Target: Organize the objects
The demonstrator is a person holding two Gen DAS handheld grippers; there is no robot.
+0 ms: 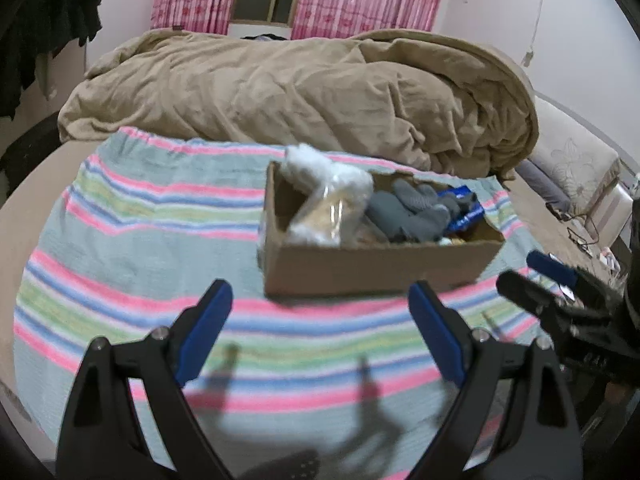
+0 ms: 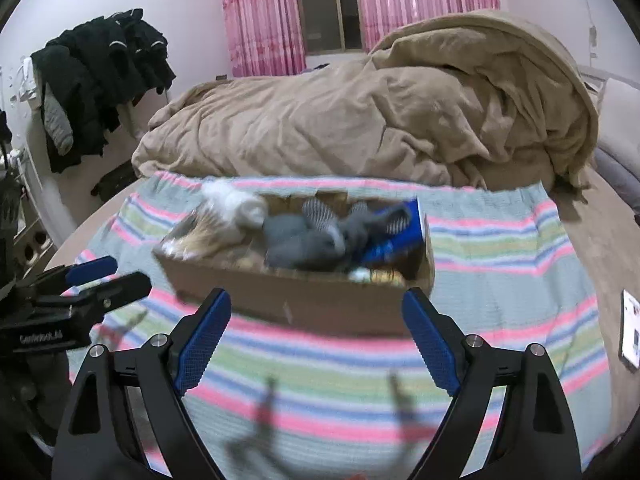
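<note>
On striped bedspread [image 1: 140, 208], cardboard box [image 1: 360, 268] holds gray socks [image 1: 416, 216], plastic bag [image 1: 328, 204]; both hand-held grippers wide, empty.

Tan duvet [image 1: 304, 92] heaped on bed, pink curtains [image 2: 260, 16], dark clothes [image 2: 104, 76] hanging, white phone [image 2: 631, 330]

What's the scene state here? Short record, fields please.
surface: striped towel on a bed
box: cardboard box on the towel, open top
box contents: clear bag at its left end, grey socks in the middle, blue packet at its right end
behind box: tan blanket, heaped
left gripper: open, empty, short of the box
right gripper: open, empty, short of the box
image quality: box contents blurred in the right wrist view
</note>
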